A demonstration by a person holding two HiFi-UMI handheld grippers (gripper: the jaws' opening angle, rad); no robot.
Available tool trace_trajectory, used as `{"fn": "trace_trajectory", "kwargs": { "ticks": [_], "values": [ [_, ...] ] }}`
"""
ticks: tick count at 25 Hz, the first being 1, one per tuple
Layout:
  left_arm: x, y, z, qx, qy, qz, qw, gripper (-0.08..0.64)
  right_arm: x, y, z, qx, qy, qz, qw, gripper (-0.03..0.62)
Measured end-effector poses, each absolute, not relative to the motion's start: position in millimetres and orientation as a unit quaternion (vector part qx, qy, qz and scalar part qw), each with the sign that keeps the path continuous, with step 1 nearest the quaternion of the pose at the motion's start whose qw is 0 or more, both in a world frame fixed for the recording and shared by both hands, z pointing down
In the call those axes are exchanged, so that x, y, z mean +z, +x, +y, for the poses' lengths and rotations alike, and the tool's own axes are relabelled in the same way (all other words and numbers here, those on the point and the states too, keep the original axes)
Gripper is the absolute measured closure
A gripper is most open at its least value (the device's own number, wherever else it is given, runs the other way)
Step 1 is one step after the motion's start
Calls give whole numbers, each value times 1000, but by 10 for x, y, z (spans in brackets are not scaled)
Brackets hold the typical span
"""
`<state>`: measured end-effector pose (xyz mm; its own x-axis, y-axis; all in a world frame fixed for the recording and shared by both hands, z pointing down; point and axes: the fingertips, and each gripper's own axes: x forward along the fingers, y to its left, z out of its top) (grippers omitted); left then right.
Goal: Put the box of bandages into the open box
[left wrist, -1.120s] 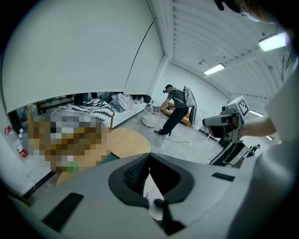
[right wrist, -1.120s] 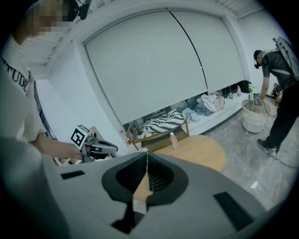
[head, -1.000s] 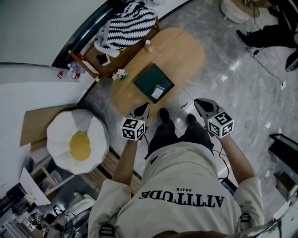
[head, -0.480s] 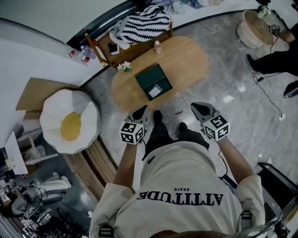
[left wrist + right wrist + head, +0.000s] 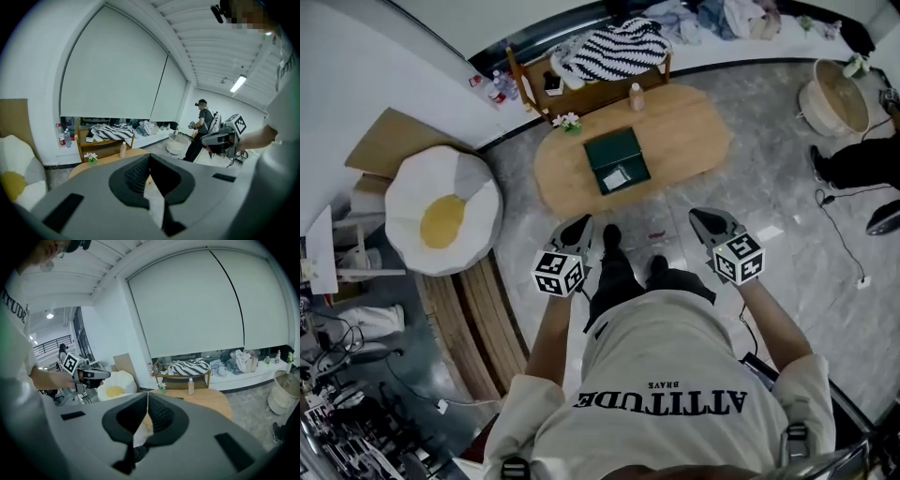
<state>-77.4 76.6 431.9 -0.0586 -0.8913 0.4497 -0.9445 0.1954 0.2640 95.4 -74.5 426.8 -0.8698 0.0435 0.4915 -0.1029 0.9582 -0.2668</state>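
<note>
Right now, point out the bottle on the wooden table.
The lone pale bottle at the table's far edge; the other bottles stand off it, left of the shelf.

The dark green open box [image 5: 616, 159] sits on the oval wooden table [image 5: 684, 131]. A small plastic bottle [image 5: 636, 96] stands behind it. The egg-shaped white cushion [image 5: 442, 211] lies left of the table, the round woven basket [image 5: 836, 98] far right.

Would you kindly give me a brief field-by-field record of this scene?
Left gripper: shut, empty, over the floor
Right gripper: shut, empty, over the floor
Table: oval, wooden, ahead of both grippers
Green box: open on the table, white item in its near half, too small to identify
Bottle: upright at the table's far edge
</note>
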Motion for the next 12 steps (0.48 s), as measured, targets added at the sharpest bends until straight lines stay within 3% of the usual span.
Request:
{"fn": "trace_trajectory", "kwargs": {
  "ticks": [12],
  "values": [
    [4035, -490, 1371, 38, 586, -769, 251, 538, 4025, 1034, -490, 129, -25, -961, 242, 569]
  ]
}}
